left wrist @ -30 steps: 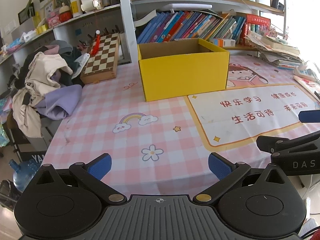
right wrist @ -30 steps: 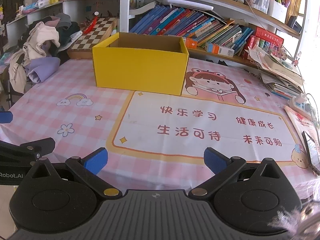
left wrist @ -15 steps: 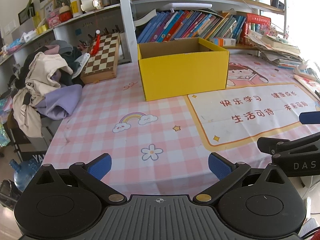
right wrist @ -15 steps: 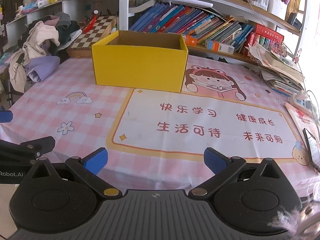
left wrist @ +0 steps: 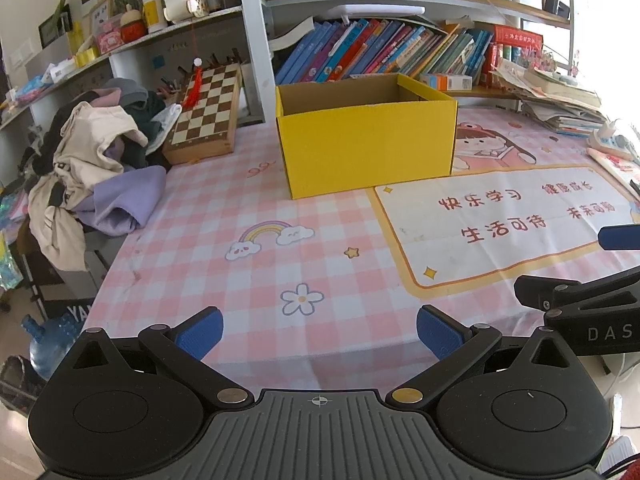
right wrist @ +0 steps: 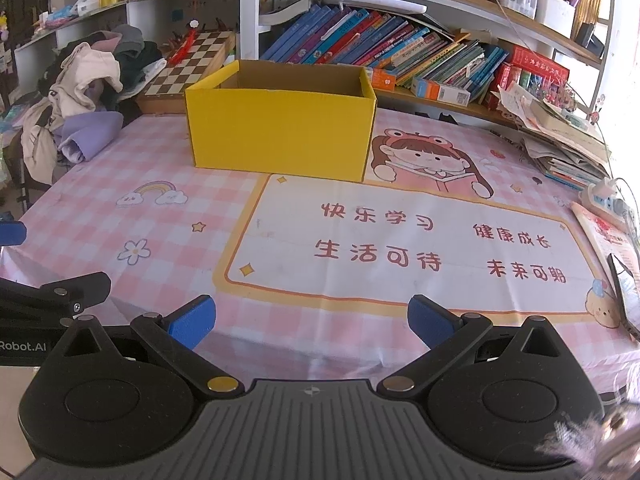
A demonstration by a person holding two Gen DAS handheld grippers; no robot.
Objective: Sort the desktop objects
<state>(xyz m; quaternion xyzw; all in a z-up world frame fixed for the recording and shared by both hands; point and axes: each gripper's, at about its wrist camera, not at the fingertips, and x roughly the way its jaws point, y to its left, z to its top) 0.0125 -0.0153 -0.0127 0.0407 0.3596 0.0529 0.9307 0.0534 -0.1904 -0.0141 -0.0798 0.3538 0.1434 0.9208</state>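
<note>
From the left wrist view, your left claw [left wrist: 319, 332] hangs with its fingers spread apart and nothing between them over the near edge of the pink checked tabletop [left wrist: 240, 216]. The yellow box [left wrist: 366, 148] stands open-topped further back, beside a chessboard [left wrist: 204, 116].

From the right wrist view, your right claw [right wrist: 312, 320] is likewise spread wide and holding nothing, with the yellow box [right wrist: 280, 136] well ahead.

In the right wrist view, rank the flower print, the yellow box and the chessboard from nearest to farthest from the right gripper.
From the right gripper:
1. Flower print, on the tablecloth, front left.
2. Yellow box, mid-table, straight ahead.
3. Chessboard, tilted behind the box, back left against the shelf.
</note>
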